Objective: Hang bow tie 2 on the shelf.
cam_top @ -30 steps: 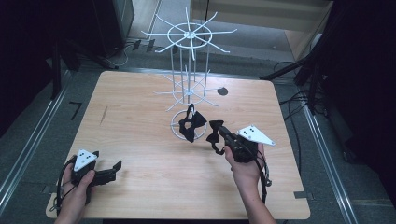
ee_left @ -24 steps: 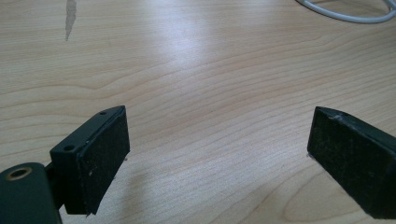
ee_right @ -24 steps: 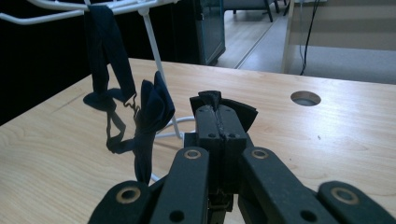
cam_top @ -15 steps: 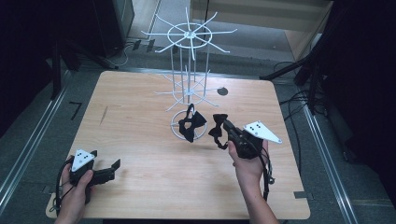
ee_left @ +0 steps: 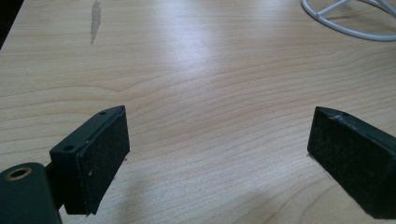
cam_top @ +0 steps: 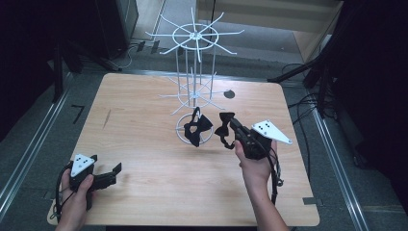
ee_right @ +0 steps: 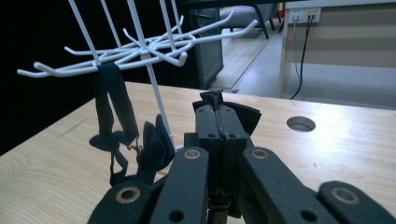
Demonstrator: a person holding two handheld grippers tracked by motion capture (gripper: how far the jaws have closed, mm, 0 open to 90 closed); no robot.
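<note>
A white wire rack (cam_top: 195,72) with hooked arms stands at the table's far middle. From a lower hook hangs a black bow tie (cam_top: 197,127), over the rack's base ring. My right gripper (cam_top: 230,120) is just right of it, shut on a second black bow tie (cam_top: 223,131) that dangles from its tips. In the right gripper view the jaws (ee_right: 217,109) are pressed together with dark fabric (ee_right: 247,116) pinched at the tip, the hanging bow tie (ee_right: 116,130) at left. My left gripper (cam_top: 113,171) rests near the front left corner, open and with nothing between its pads (ee_left: 219,144).
The wooden table (cam_top: 144,159) has a round hole (cam_top: 229,94) behind the rack and a dark smear (ee_left: 95,21) on its left half. The rack's base ring (ee_left: 345,23) shows at the top right of the left gripper view. Dark floor and cables surround the table.
My right gripper has shifted a little farther toward the rack with the bow tie in it. The left gripper has stayed where it was.
</note>
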